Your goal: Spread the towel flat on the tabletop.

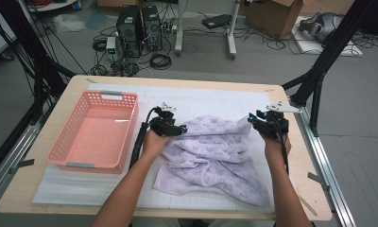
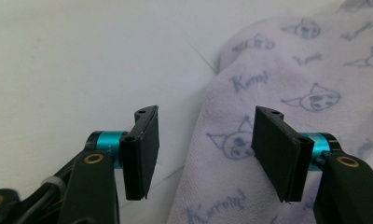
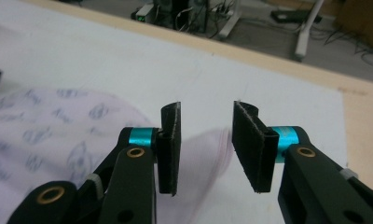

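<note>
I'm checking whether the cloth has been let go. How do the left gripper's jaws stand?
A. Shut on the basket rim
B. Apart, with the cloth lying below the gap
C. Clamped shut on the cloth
B: the left gripper has its jaws apart, the lilac cloth unpinched beneath.

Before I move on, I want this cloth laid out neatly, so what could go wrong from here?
Both grippers stand open over the cloth, so it lies loose, with rumpled folds near the person that may stay in. The left gripper has cloth edge between its pads without pinching it; closing carelessly could bunch it. The right gripper sits just past a corner; lifting away might snag and drag it. The basket stands close on the left.
</note>
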The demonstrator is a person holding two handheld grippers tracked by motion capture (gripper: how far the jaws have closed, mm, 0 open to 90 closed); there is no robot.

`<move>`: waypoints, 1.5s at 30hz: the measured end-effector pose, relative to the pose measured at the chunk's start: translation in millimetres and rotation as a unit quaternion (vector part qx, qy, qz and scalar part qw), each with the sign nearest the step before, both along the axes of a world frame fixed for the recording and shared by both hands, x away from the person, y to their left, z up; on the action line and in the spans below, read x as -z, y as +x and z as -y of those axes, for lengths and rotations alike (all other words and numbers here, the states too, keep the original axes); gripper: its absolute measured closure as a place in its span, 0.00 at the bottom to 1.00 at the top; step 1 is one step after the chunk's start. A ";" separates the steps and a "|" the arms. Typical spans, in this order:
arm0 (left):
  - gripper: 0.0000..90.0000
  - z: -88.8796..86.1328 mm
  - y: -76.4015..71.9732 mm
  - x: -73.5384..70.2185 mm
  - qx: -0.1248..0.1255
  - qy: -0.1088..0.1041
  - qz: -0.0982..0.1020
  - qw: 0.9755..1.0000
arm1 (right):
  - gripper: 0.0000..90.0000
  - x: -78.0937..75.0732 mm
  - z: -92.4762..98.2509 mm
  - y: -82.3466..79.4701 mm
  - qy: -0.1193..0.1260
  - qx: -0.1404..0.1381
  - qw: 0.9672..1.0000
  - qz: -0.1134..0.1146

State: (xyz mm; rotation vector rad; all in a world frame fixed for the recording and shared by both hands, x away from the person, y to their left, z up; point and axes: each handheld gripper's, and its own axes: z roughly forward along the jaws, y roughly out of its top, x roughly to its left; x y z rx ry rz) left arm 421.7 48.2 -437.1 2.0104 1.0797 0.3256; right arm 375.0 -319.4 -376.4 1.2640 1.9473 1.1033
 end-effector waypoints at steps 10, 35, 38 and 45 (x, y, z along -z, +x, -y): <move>0.95 14.2 -0.6 2.3 0.016 0.032 0.059 0.998 | 0.68 19.8 11.4 -26.5 0.015 -0.044 0.999 -0.013; 0.46 -15.9 8.9 -30.2 -0.058 -0.060 0.073 0.994 | 0.89 68.9 -42.4 -2.7 -0.022 -0.110 0.987 -0.112; 0.46 -13.7 5.2 -33.8 -0.043 -0.061 0.076 0.994 | 0.96 63.9 -41.4 1.5 -0.052 -0.111 0.988 -0.097; 0.46 -9.1 -6.1 -35.8 -0.022 -0.067 0.081 0.994 | 0.96 37.7 -15.4 21.1 -0.058 0.010 0.998 -0.029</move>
